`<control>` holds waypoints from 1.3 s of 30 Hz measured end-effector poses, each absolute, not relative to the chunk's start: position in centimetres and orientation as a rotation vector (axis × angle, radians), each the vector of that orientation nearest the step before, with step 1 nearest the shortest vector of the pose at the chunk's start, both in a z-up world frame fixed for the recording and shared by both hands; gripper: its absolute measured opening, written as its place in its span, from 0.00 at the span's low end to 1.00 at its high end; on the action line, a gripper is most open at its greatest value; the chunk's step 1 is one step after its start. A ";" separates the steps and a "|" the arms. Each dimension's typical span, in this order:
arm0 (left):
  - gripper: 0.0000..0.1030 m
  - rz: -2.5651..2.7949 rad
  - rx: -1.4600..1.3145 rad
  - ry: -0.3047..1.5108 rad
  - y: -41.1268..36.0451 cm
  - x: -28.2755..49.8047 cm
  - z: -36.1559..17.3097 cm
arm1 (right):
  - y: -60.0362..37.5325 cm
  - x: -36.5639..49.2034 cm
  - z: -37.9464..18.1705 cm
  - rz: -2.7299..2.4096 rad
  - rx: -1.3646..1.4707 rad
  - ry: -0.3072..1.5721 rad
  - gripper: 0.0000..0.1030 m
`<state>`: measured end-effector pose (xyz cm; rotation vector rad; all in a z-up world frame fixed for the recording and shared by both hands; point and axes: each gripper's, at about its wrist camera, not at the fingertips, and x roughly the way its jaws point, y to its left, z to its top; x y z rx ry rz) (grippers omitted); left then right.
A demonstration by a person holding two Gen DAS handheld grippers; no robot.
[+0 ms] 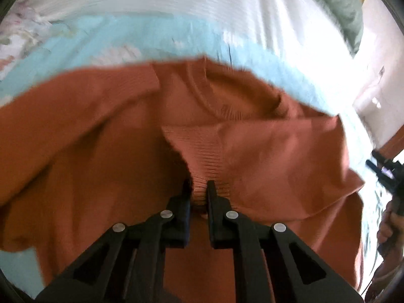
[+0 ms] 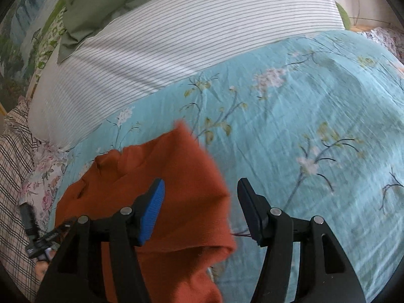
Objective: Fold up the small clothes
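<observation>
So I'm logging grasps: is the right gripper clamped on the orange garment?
No. The right gripper is open, its fingers spread apart with the orange garment lying loose beneath them on the floral bedsheet.

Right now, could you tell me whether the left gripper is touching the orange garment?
Touching. The left wrist view shows the left gripper shut on a ribbed fold of the orange garment, with cloth pinched between both fingers.

A bed with a turquoise floral sheet (image 2: 315, 116), a striped pillow (image 2: 176, 40) and a green pillow (image 2: 101, 0) behind.
</observation>
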<state>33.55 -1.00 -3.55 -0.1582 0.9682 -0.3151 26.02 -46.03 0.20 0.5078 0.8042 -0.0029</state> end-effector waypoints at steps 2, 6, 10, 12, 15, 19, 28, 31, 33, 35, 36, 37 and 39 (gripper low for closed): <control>0.08 -0.271 -0.152 0.907 0.4 32.1 -2.1 | -46.2 26.2 0.0 -0.005 0.494 0.810 0.59; 0.08 -0.199 -0.184 0.888 4.6 31.0 -1.7 | -45.5 27.3 -0.8 0.023 0.482 0.829 0.59; 0.08 -0.134 -0.231 0.915 7.2 30.8 -2.7 | -44.2 28.9 -1.3 0.065 0.447 0.859 0.59; 0.08 -0.106 -0.270 0.924 8.1 30.7 -3.2 | -43.5 29.9 -1.5 0.083 0.423 0.876 0.59; 0.09 -0.079 -0.291 0.916 8.8 30.3 -3.3 | -42.4 31.7 -2.0 0.112 0.396 0.907 0.59; 0.09 -0.067 -0.252 0.927 8.1 30.1 -3.6 | -40.8 34.0 -3.9 0.116 0.347 0.982 0.59; 0.09 -0.093 -0.247 0.930 7.2 30.1 -3.3 | -43.0 33.3 -3.8 0.110 0.457 0.939 0.09; 0.09 -0.104 -0.187 0.908 5.6 30.1 -2.7 | -42.1 34.0 -5.3 0.064 0.388 1.004 0.13; 0.09 -0.083 -0.162 0.918 5.2 30.4 -3.2 | -41.6 33.7 -5.0 0.032 0.364 0.999 0.14; 0.09 -0.072 -0.176 0.944 5.7 30.8 -4.1 | -41.1 32.3 -3.2 0.024 0.349 0.943 0.15; 0.09 -0.074 -0.191 0.952 6.0 30.7 -4.4 | -40.5 31.5 -2.3 0.042 0.343 0.911 0.15; 0.09 -0.079 -0.201 0.948 6.3 30.6 -4.4 | -40.0 30.7 -1.6 0.072 0.342 0.889 0.15; 0.09 -0.088 -0.196 0.938 6.4 30.3 -4.3 | -38.8 29.7 -1.5 0.132 0.326 0.903 0.22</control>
